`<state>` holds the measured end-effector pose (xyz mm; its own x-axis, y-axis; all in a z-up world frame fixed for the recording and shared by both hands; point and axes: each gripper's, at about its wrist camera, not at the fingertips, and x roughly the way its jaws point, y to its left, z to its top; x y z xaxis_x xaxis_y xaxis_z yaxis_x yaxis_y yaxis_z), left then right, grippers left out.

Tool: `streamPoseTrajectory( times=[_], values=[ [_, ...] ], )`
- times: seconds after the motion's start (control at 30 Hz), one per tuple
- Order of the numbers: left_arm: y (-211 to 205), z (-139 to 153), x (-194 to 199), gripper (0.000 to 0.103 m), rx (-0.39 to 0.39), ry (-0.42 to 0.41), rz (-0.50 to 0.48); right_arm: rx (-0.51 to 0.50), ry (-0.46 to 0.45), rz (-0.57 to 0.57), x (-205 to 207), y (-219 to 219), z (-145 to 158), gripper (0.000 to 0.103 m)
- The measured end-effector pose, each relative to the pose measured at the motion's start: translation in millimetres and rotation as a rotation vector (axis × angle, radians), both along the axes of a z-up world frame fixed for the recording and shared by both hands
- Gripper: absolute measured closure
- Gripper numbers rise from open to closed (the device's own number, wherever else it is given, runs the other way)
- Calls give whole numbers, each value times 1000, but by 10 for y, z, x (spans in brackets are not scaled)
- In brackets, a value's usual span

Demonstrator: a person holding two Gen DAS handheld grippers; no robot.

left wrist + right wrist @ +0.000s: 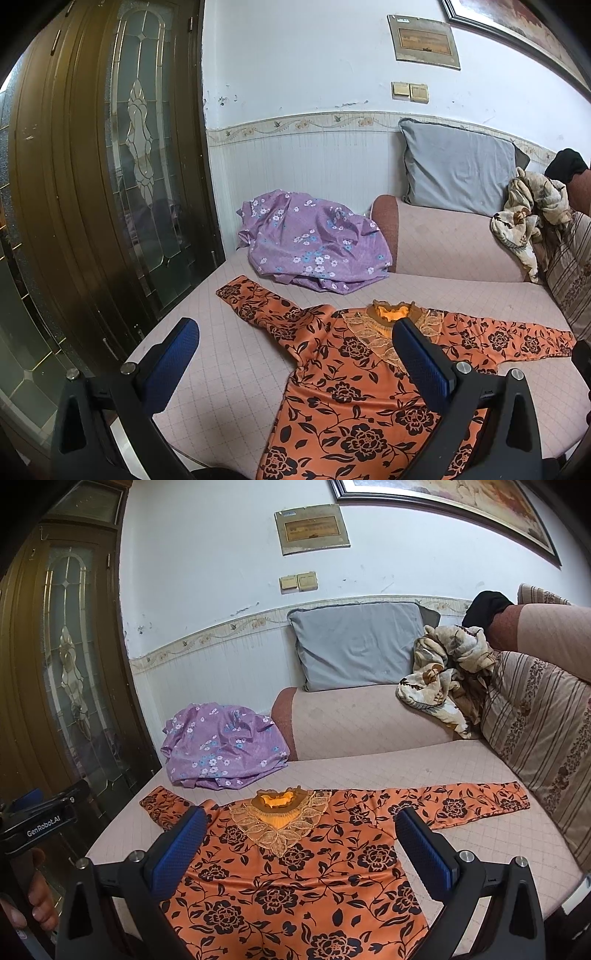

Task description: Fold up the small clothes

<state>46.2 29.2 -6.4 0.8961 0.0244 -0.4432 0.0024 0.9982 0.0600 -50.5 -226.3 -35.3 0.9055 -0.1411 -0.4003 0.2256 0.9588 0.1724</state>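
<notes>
Two hand-held grippers were in view, the left hand-held gripper and the right hand-held gripper, each with its blue-padded fingers spread wide apart and holding nothing. Both hung above one orange top printed with black flowers, which lay flat and face up on the sofa seat, both sleeves stretched out sideways and its lace collar toward the backrest. There were three loose garments in all: the top, one purple floral cloth crumpled at the seat's far left end, and one beige floral cloth bunched on the armrest beside a striped cushion. One grey pillow leaned against the wall. The seat cover was pale pink with a fine grid. Behind it stood a white wall with a floral border, two switches, two framed pictures, and a dark wooden door with leaded glass on the left. A hand gripped the left tool's handle.
</notes>
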Motion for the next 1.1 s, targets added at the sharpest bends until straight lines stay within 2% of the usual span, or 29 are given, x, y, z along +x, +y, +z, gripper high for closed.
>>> streamPoseTrajectory(
  times=[1.1],
  values=[
    [-86,-229,134,0,13,33,-5,17,36,0,144,-36,-116,0]
  ],
)
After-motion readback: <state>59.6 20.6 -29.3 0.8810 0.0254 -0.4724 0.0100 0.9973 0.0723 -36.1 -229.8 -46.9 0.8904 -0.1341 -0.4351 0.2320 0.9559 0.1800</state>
